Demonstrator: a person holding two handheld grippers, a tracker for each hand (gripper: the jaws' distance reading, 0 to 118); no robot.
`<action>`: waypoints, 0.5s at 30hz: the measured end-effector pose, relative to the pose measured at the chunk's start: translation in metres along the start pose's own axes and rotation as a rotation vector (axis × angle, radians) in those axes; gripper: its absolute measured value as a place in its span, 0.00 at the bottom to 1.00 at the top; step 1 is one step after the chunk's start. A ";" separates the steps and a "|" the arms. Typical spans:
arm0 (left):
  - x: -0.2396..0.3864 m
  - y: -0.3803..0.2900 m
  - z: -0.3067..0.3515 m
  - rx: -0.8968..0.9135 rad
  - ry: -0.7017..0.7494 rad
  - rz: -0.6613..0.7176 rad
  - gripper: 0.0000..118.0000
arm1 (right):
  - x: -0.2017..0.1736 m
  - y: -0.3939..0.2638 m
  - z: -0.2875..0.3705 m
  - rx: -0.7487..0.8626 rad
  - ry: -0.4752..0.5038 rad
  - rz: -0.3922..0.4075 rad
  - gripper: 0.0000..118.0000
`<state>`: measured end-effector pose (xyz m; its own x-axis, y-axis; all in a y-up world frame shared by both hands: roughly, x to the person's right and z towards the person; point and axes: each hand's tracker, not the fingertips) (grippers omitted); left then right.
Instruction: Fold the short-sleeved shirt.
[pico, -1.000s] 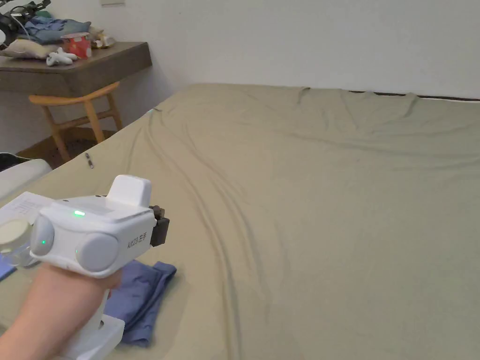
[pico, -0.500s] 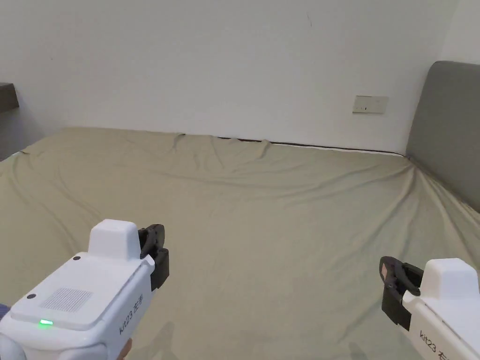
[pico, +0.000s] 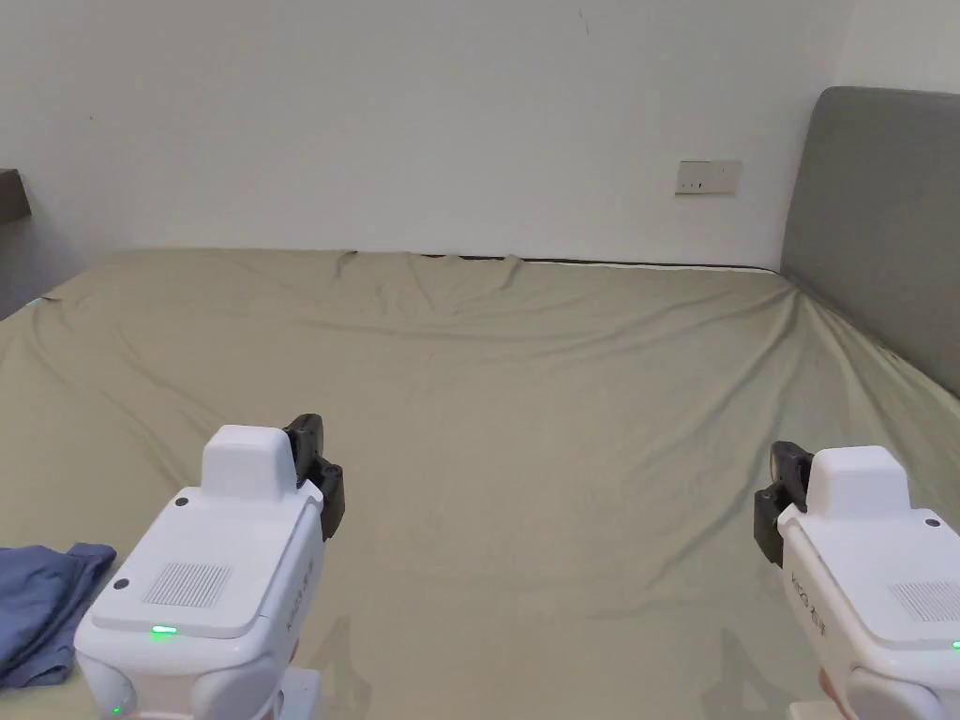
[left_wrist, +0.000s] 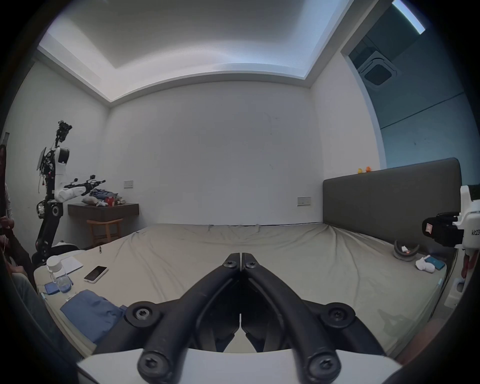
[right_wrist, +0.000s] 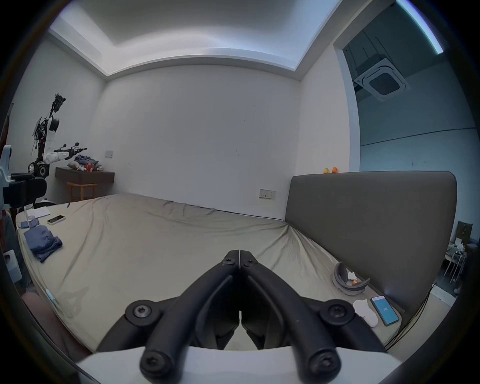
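Observation:
A folded blue shirt (pico: 42, 609) lies on the bed's near left corner, also seen as the blue shirt (left_wrist: 89, 311) and the blue shirt (right_wrist: 42, 241). My left gripper (pico: 309, 450) is held over the olive bed sheet (pico: 562, 394), to the right of the shirt and apart from it. Its jaws meet at the tips with nothing between, as the left gripper (left_wrist: 241, 257) shows. My right gripper (pico: 783, 473) hovers over the bed's right side. The right gripper (right_wrist: 239, 253) is shut and empty too.
A grey headboard (pico: 881, 216) borders the bed on the right. By it lie a grey headset (right_wrist: 348, 284), a white cloth (right_wrist: 366, 311) and a phone (right_wrist: 385, 310). On the left corner sit a phone (left_wrist: 95, 273), a glass jar (left_wrist: 59, 275) and a notebook (left_wrist: 68, 263). A robot (left_wrist: 53, 192) stands by a shelf (left_wrist: 104, 209).
The head camera swung right from the bed's left corner to face the wall. The right gripper came into view and rose a little. Both grippers stay shut and empty.

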<state>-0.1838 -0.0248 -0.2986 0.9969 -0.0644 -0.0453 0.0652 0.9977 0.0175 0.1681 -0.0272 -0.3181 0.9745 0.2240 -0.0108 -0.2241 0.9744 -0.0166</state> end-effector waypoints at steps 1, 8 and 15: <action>0.006 0.000 -0.001 0.002 0.006 -0.045 0.00 | -0.003 -0.002 0.001 0.006 -0.003 0.017 0.00; 0.010 -0.001 0.002 0.023 0.061 -0.011 0.00 | -0.017 -0.007 -0.002 0.001 -0.010 0.010 0.02; 0.012 -0.007 -0.001 0.029 0.129 -0.037 0.55 | -0.023 -0.020 -0.012 -0.096 -0.002 -0.072 0.93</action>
<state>-0.1719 -0.0330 -0.3000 0.9800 -0.0957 -0.1745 0.1047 0.9936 0.0428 0.1505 -0.0521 -0.3296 0.9881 0.1540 -0.0045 -0.1535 0.9817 -0.1128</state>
